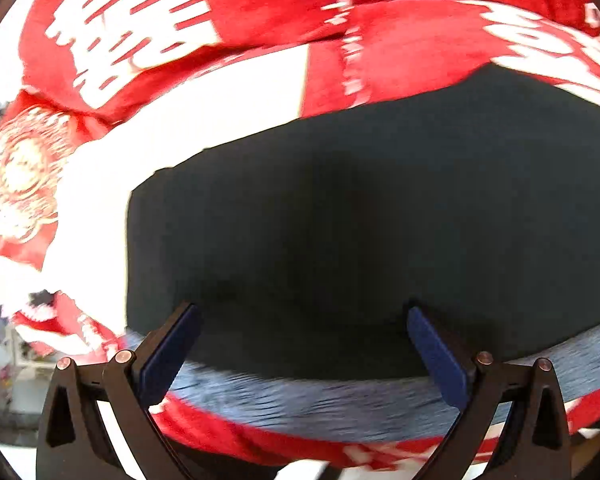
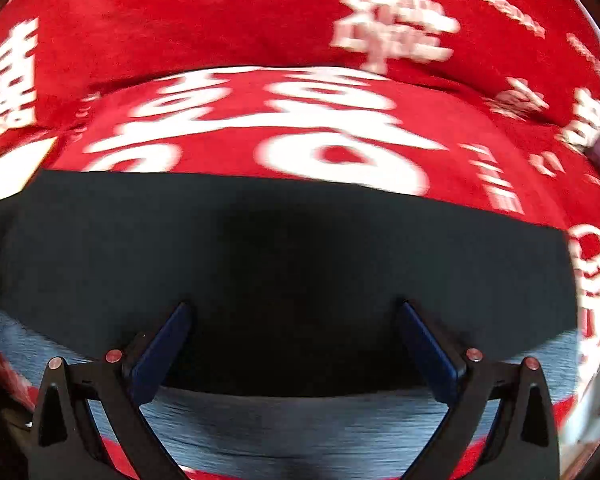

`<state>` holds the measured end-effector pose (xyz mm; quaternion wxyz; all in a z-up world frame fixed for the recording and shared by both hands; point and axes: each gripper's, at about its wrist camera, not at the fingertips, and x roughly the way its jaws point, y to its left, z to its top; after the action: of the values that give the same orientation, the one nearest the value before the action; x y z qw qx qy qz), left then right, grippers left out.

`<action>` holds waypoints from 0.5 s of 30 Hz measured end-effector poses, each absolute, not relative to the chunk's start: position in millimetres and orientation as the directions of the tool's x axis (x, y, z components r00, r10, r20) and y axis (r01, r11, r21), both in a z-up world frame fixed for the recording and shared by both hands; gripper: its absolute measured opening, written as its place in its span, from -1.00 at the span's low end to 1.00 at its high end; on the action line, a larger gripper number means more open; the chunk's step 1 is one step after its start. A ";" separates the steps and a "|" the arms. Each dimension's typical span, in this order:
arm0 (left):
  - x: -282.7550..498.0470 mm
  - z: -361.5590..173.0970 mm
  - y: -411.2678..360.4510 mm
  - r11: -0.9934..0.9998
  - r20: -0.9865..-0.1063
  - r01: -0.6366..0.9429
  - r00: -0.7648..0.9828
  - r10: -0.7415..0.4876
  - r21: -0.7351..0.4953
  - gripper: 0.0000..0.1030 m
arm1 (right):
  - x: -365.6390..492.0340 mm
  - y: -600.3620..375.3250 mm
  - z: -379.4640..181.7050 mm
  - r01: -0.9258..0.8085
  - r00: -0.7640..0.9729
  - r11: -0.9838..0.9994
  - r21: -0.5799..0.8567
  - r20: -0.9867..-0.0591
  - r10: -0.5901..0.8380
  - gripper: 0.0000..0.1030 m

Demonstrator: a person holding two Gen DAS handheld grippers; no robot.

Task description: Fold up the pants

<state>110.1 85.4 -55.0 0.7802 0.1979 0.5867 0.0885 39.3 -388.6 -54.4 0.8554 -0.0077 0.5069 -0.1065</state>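
I see dark pants lying flat on a red blanket with white characters; blanket covers whatever surface is underneath, can't tell what. A grey ribbed waistband runs along the pants' near edge, closest to both cameras, blurred. My left gripper has its jaws spread wide, nothing between them, blue pads over the pants just past the waistband; can't tell if the tips touch the cloth. Left view shows the pants' left edge against a white patch of blanket. My right gripper is the same: jaws spread, empty, pads over the dark fabric above the band. Right view shows the pants' far edge straight across and the right edge near the frame's side. Both frames motion-blurred.
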 end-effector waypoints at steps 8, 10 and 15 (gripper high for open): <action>90.3 -50.0 165.2 0.949 -0.915 -0.033 0.259 0.310 0.313 1.00 | 29.6 -428.4 -54.0 0.251 0.454 0.965 -0.076 -0.871 -0.186 0.99; 85.1 -52.0 185.4 0.953 -0.923 -0.071 0.238 0.303 0.295 1.00 | 26.5 -431.4 -53.8 0.255 0.452 0.964 -0.078 -0.871 -0.191 0.99; 66.6 -27.6 193.1 0.971 -0.945 -0.174 0.255 0.203 0.162 1.00 | 17.4 -440.4 -42.6 0.384 0.394 0.917 -0.108 -0.879 -0.268 0.99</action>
<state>66.6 193.1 -27.6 0.7921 0.0125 0.5985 0.1190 17.4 -440.4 -42.6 0.8329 0.0562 0.5146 -0.1957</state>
